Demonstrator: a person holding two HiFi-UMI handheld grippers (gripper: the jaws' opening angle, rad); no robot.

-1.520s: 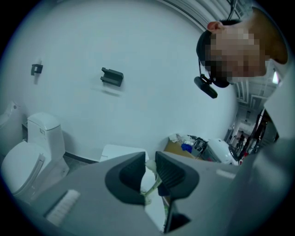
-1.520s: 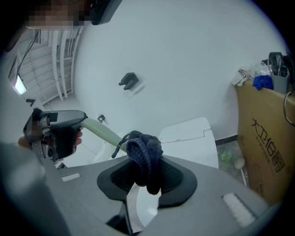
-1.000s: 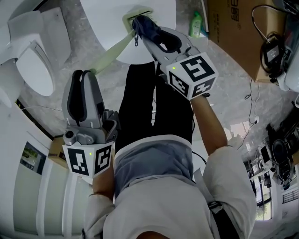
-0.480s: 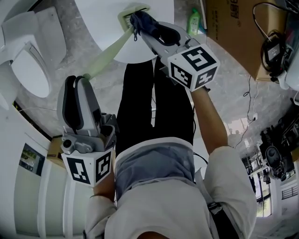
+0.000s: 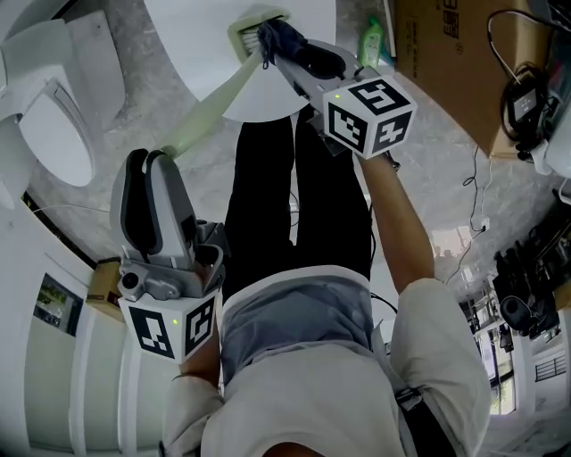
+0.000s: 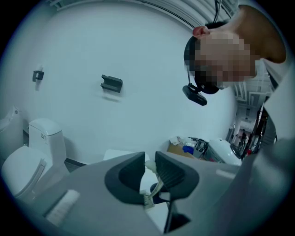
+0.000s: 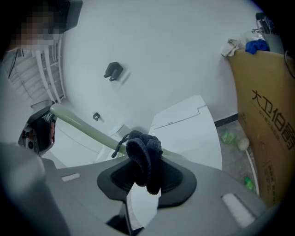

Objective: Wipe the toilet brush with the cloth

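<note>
The toilet brush (image 5: 210,103) is pale green and long, slanting from lower left up to its head (image 5: 254,22) at the top of the head view. My left gripper (image 5: 150,162) is shut on the low end of the handle, which shows as a pale strip (image 6: 154,186) between the jaws of the left gripper (image 6: 150,163). The dark blue cloth (image 5: 278,36) is bunched against the brush close to its head. My right gripper (image 5: 284,55) is shut on it. In the right gripper view the cloth (image 7: 144,154) hangs from the right gripper (image 7: 145,171), lying over the handle (image 7: 80,124).
A white toilet (image 5: 53,134) stands at the left, also seen low left in the left gripper view (image 6: 27,161). A white round surface (image 5: 192,45) lies under the brush head. A green bottle (image 5: 375,40) and a cardboard box (image 5: 446,62) sit at the upper right.
The right gripper has slid the cloth up along the brush toward its head. The left gripper has shifted slightly down and left, still holding the handle.
</note>
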